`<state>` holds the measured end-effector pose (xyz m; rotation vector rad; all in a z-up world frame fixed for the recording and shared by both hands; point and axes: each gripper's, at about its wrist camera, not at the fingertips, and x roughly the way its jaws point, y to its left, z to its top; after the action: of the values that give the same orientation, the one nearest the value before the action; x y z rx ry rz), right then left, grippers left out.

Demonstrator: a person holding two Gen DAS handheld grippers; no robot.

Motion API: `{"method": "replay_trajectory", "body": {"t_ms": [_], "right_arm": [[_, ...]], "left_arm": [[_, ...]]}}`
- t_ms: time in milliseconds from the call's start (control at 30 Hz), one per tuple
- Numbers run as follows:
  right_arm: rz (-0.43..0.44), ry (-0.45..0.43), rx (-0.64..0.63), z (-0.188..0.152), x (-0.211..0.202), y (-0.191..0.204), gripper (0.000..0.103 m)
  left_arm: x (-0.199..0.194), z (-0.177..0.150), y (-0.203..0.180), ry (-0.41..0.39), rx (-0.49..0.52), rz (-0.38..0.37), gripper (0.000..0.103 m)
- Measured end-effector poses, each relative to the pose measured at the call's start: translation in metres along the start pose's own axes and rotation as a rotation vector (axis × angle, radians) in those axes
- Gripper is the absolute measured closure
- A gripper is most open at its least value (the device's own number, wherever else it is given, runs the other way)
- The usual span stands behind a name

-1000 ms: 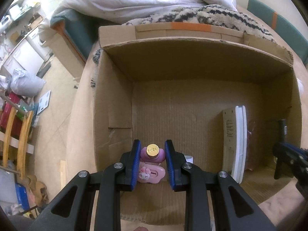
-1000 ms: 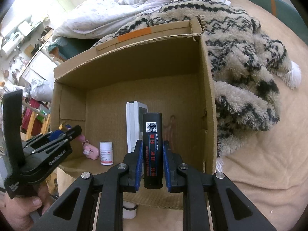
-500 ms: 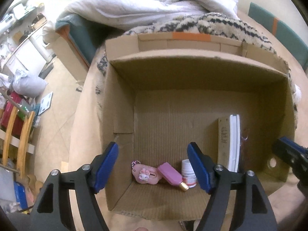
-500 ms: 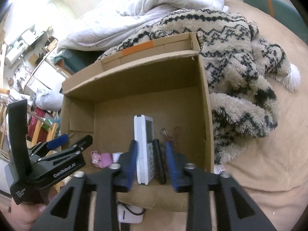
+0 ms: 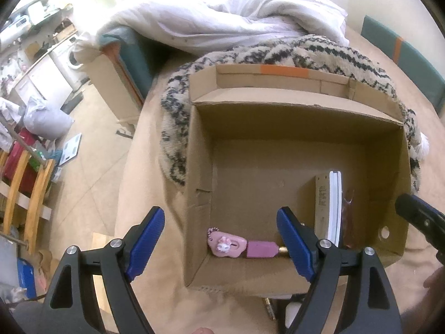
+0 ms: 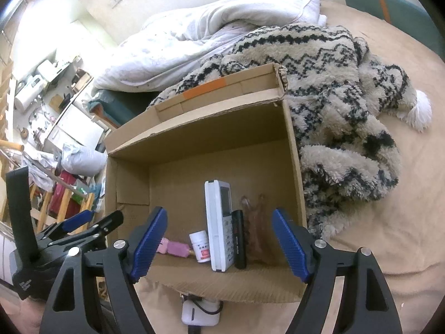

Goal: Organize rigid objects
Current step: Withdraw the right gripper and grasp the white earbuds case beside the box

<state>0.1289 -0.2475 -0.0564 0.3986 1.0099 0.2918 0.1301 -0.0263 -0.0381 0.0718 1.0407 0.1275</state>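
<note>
An open cardboard box (image 5: 278,117) (image 6: 194,128) sits on the bed. Along its near wall lie a pink charm (image 5: 226,246), a pink perfume bottle with a gold cap (image 5: 262,249) (image 6: 178,249), a small white pill bottle (image 6: 200,246), a white remote (image 6: 219,222) (image 5: 333,208) standing on edge, a black stick-shaped device (image 6: 239,239) and a brownish clear item (image 6: 257,225). My left gripper (image 5: 221,243) is open and empty above the box's near left corner. My right gripper (image 6: 219,243) is open and empty above the near wall.
A patterned fuzzy blanket (image 6: 333,89) and a white duvet (image 5: 222,19) lie behind and beside the box. A white charger (image 6: 198,313) lies in front of it. The bed's left edge drops to a cluttered floor (image 5: 55,153).
Both grippers opened and drew back. The left let the perfume bottle go beside the pink charm; the right let the black device go beside the remote.
</note>
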Motion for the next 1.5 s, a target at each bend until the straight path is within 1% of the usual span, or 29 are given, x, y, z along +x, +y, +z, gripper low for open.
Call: {"method": "replay_trajectory", "body": {"t_ms": [333, 433, 600, 700, 833, 933, 1000, 1167, 1367, 1500], "right_arm": [[-0.009, -0.001, -0.021, -0.019, -0.02, 0.005, 0.02], [-0.026, -0.011, -0.041, -0.024, -0.027, 0.006, 0.02], [-0.002, 0.011, 0.009, -0.035, -0.029, 0.001, 0.02], [0.001, 0.025, 0.009, -0.045, -0.03, 0.002, 0.02], [0.005, 0.044, 0.019, -0.059, -0.031, 0.004, 0.02], [-0.003, 0.057, 0.019, -0.067, -0.03, 0.005, 0.02], [-0.008, 0.066, 0.018, -0.072, -0.029, 0.006, 0.02], [-0.021, 0.111, 0.013, -0.08, -0.018, 0.007, 0.02], [0.014, 0.194, 0.075, -0.086, 0.001, -0.002, 0.02], [0.007, 0.265, 0.114, -0.092, 0.019, -0.008, 0.021]], "left_arm": [[-0.02, -0.023, 0.029, -0.01, -0.022, -0.002, 0.022], [-0.025, -0.032, 0.036, -0.019, -0.017, -0.004, 0.022], [-0.031, -0.049, 0.045, -0.018, -0.014, -0.011, 0.022], [-0.034, -0.057, 0.049, -0.022, -0.021, -0.02, 0.022], [-0.032, -0.065, 0.051, -0.035, -0.016, -0.011, 0.022], [-0.027, -0.068, 0.055, -0.024, -0.032, -0.017, 0.022], [-0.027, -0.069, 0.057, -0.032, -0.036, -0.019, 0.022], [-0.021, -0.072, 0.063, -0.013, -0.075, -0.05, 0.022], [-0.009, -0.077, 0.071, 0.045, -0.113, -0.032, 0.022], [-0.005, -0.077, 0.074, 0.072, -0.139, -0.039, 0.022]]}}
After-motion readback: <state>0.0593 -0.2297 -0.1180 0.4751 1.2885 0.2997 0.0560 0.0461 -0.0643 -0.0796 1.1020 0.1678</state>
